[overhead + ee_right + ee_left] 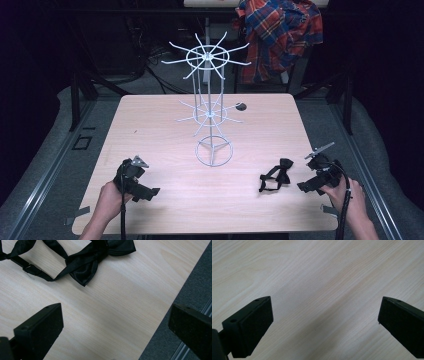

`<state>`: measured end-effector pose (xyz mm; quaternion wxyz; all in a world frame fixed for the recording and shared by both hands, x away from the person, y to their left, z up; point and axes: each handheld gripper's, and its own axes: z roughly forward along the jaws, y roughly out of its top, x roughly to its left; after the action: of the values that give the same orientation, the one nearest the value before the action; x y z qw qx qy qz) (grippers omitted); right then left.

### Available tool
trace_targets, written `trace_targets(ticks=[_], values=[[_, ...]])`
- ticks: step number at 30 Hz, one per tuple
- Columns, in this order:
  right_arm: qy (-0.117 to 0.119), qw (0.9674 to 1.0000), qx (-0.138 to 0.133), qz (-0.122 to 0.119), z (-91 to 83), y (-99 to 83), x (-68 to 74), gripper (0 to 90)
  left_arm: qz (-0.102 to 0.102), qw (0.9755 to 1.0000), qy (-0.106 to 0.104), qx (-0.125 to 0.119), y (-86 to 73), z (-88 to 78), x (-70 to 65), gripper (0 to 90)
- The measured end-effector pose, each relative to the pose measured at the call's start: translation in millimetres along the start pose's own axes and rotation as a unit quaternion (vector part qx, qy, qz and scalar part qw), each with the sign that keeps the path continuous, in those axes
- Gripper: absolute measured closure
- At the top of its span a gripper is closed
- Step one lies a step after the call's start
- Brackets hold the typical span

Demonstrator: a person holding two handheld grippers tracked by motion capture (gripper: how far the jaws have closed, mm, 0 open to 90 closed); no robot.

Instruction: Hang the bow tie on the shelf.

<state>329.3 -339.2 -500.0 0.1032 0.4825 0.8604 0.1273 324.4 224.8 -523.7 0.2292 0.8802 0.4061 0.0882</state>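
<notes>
- Black bow tie [276,175] lies flat on the wooden table [165,200], well in front and right of the white wire display rack [212,105].
- Right gripper [305,187], jaws apart and empty, sits just beside the tie; left gripper [150,192] likewise gapes over bare wood.
- Likely pre-grasp: next, close on the tie's strap.

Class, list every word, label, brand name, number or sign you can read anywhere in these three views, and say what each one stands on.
None: no readable text in any view. The wooden table, the white wire rack, the black bow tie, the plaid shirt and both claws, left and right, carry no legible words, numbers or logos.
</notes>
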Motion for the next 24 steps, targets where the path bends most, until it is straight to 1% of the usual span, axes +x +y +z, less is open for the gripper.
trace_targets(ticks=[1,2,3,4,5,6,8,10,12,13,15,16,17,18,20,21,22,23,24], values=[[0.004,1.0,-0.001,0.002,0.3,0.1,-0.9,0.0,-0.002,1.0,0.001,0.001,-0.8,0.3,0.2,0.0],[0.0,1.0,0.004,-0.004,0.2,0.5,-3.1,0.0,-0.003,1.0,0.001,0.003,-1.4,0.4,0.7,0.0],[0.004,1.0,-0.001,-0.001,0.8,0.5,-3.8,0.0,-0.004,1.0,0.001,0.003,-2.1,0.5,1.2,0.0],[0.009,1.0,0.0,0.001,1.2,0.7,-4.7,0.0,-0.006,1.0,-0.001,0.003,-2.6,0.7,1.9,0.0],[0.009,1.0,0.0,0.001,1.2,0.7,-4.7,0.0,-0.006,1.0,-0.001,0.003,-2.6,0.7,1.9,0.0],[0.012,0.9999,0.0,-0.001,2.0,0.7,-4.8,0.0,-0.009,1.0,-0.002,0.003,-3.2,1.8,2.5,0.0],[0.007,1.0,0.004,-0.005,2.1,0.9,-5.1,0.0,-0.009,0.9999,-0.003,0.004,-3.2,2.6,2.8,0.0],[0.01,0.9997,0.013,-0.017,3.8,2.4,-4.4,0.0,-0.009,0.9999,-0.003,0.003,-3.3,3.4,2.7,0.0],[0.015,0.9998,0.009,-0.014,4.8,2.7,-3.4,0.0,-0.009,0.9999,-0.003,0.002,-3.9,2.8,2.7,0.0],[0.01,0.9997,0.011,-0.019,4.8,3.7,-3.2,0.0,-0.011,0.9999,-0.002,0.001,-4.7,2.3,2.6,0.0],[0.019,0.9996,0.006,-0.022,5.8,6.4,-0.6,0.0,-0.016,0.9999,0.003,-0.003,-6.1,0.6,4.1,0.0],[0.009,0.9996,0.003,-0.025,5.7,7.3,0.7,0.0,-0.019,0.9998,0.005,-0.005,-6.3,0.2,4.4,0.0],[0.009,0.9996,0.003,-0.025,5.7,7.3,0.7,0.0,-0.019,0.9998,0.005,-0.005,-6.3,0.2,4.4,0.0],[0.004,0.9994,-0.008,-0.035,4.1,9.6,3.1,0.0,-0.022,0.9997,0.007,-0.008,-6.0,-0.3,5.4,0.0],[0.003,0.9992,-0.01,-0.038,2.4,11.0,3.6,0.0,-0.023,0.9997,0.008,-0.007,-5.9,0.8,5.6,0.0],[0.004,0.999,-0.028,-0.035,1.6,11.9,5.3,0.0,-0.022,0.9997,0.006,-0.005,-6.0,1.2,5.7,0.0],[0.001,0.9989,-0.025,-0.04,0.0,12.8,5.3,0.0,-0.022,0.9997,0.006,-0.004,-6.0,1.5,5.8,0.0],[0.002,0.9987,-0.035,-0.037,0.3,12.9,5.7,0.0,-0.022,0.9997,0.007,-0.004,-6.4,1.2,5.7,0.0],[0.002,0.9987,-0.032,-0.04,-1.3,14.0,5.1,0.0,-0.023,0.9997,0.007,-0.005,-6.7,0.6,5.9,0.0]])
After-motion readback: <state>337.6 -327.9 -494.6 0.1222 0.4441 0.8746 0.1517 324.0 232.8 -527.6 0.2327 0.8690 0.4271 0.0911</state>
